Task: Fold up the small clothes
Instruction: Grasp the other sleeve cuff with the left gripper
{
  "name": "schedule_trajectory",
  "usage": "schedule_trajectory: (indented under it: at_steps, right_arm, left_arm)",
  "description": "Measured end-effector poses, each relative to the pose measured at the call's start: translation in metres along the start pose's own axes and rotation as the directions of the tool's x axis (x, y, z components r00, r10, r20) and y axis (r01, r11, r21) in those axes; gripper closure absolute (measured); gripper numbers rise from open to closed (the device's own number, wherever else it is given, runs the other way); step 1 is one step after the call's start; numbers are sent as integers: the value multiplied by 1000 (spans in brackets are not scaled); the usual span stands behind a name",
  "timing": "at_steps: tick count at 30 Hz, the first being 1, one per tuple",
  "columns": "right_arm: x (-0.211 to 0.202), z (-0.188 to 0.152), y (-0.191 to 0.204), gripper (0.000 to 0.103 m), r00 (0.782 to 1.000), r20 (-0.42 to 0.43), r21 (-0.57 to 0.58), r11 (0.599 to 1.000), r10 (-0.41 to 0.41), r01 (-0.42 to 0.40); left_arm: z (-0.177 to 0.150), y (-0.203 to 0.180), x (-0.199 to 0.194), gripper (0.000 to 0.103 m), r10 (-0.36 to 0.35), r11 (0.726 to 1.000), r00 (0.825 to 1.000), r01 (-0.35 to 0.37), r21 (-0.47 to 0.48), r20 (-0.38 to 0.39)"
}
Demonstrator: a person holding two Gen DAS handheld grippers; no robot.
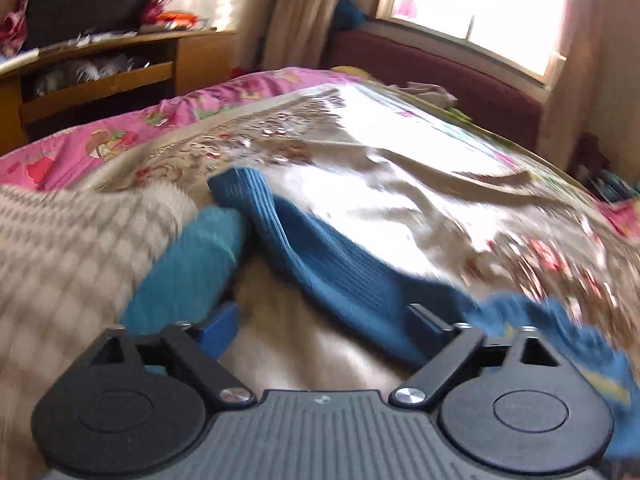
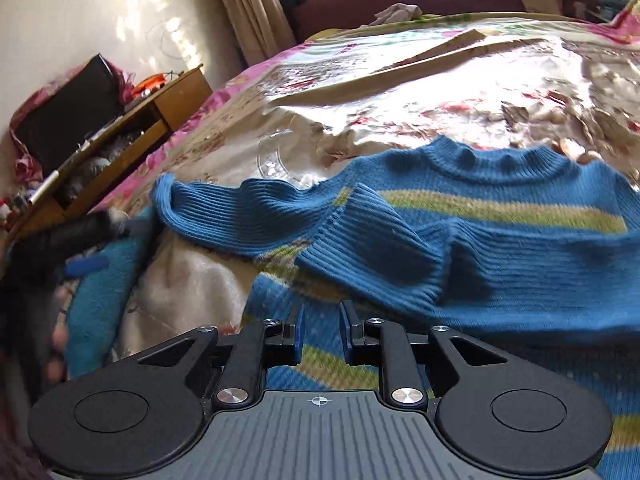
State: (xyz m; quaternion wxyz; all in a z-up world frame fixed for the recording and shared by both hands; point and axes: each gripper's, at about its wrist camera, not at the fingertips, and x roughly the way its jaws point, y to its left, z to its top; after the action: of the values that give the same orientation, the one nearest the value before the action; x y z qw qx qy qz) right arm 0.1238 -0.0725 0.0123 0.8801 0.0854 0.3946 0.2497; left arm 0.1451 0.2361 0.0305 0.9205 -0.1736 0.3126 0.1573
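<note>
Two grippers work a blue sweater (image 2: pixel 480 240) on the bed (image 2: pixel 440 80): the left gripper (image 1: pixel 324 320) gapes wide beside its sleeve (image 1: pixel 320 256), likely to fold it inward; the right gripper (image 2: pixel 322 336), jaws slightly apart, holds nothing at lower centre.

I see a bed (image 2: pixel 460 80) w/ shiny floral cover, pink sheet edge on far side. Blue knit sweater (image 2: pixel 500 240) w/ green stripes lies flat on it, one sleeve (image 1: pixel 320 252) stretched out sideways. Crumpled light cloth (image 2: pixel 396 12) at far end; teal towel-like item (image 1: pixel 192 272) near edge.
</note>
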Motion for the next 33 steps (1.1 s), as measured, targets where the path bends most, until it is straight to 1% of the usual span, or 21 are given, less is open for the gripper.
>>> schedule_trajectory:
  at_steps: [1, 3, 4, 5, 9, 10, 13, 15, 17, 20, 21, 22, 23, 24, 25, 26, 27, 28, 30, 32, 33]
  right_arm:
    - [-2, -3, -2, 83, 1000, 6, 4, 1000, 5, -5]
    - [-5, -9, -8, 83, 1000, 18, 16, 1000, 15, -15]
    - [-5, -12, -11, 83, 999, 21, 27, 999, 24, -24]
    - [-5, -14, -14, 83, 999, 22, 37, 999, 33, -34]
    - [0, -25, -26, 83, 997, 21, 83, 994, 70, -71]
    - [2, -27, -30, 83, 997, 19, 98, 992, 78, -79]
    - [9, -35, -42, 83, 995, 4, 147, 984, 99, -99]
    - [12, -39, -50, 84, 992, 8, 180, 976, 124, -124]
    - [13, -41, -55, 84, 989, 15, 201, 968, 148, -148]
    - [14, -41, -59, 85, 986, 19, 216, 962, 168, -168]
    - [13, -42, -59, 85, 985, 21, 218, 960, 173, -173]
    - [13, -42, -60, 85, 984, 22, 220, 959, 177, -177]
    - [12, -43, -61, 85, 983, 23, 224, 958, 180, -181]
    - [11, -43, -61, 85, 983, 23, 227, 957, 182, -183]
    - [10, -44, -62, 85, 983, 24, 230, 956, 184, -185]
    - [9, -44, -64, 85, 982, 25, 233, 954, 186, -187]
    - [7, -44, -64, 84, 982, 26, 236, 953, 188, -188]
    - [6, -44, -65, 82, 981, 27, 239, 952, 190, -191]
    - [3, -42, -67, 82, 981, 34, 243, 950, 192, -194]
    - [-1, -41, -69, 82, 980, 48, 247, 949, 192, -198]
    - [-3, -40, -70, 83, 980, 55, 249, 948, 193, -200]
  left_arm:
    - [11, 3, 9, 19, -1, 1000, 1000, 1, -20, -9]
    - [33, 10, 31, 31, 12, 998, 999, -14, -56, -35]
    - [41, 13, 40, 34, 30, 997, 998, -34, -63, -52]
    - [49, 15, 49, 39, 52, 997, 996, -56, -61, -67]
    - [72, 15, 77, 48, 146, 989, 984, -147, -1, -101]
    - [76, 15, 84, 49, 166, 986, 979, -166, 14, -118]
    - [77, 10, 105, 53, 249, 968, 952, -236, 89, -180]
    - [74, 6, 113, 54, 273, 960, 939, -253, 115, -208]
    - [74, 1, 117, 54, 291, 955, 933, -269, 126, -213]
    - [80, -7, 120, 56, 310, 949, 928, -288, 131, -206]
    - [81, -11, 122, 57, 321, 944, 925, -295, 147, -204]
    - [81, -15, 126, 57, 348, 933, 914, -314, 178, -210]
    - [80, -19, 133, 60, 384, 915, 897, -338, 219, -219]
    - [79, -21, 137, 65, 411, 901, 884, -357, 245, -222]
    - [78, -21, 139, 68, 424, 896, 878, -369, 247, -224]
    - [78, -19, 140, 78, 428, 896, 875, -378, 232, -228]
    - [78, -15, 139, 81, 420, 903, 877, -378, 205, -234]
    - [78, -12, 136, 82, 407, 910, 883, -371, 184, -233]
    - [78, -10, 128, 86, 385, 921, 896, -359, 150, -221]
    - [81, -9, 116, 90, 340, 940, 918, -328, 92, -206]
    - [83, -10, 109, 91, 289, 957, 937, -285, 52, -195]
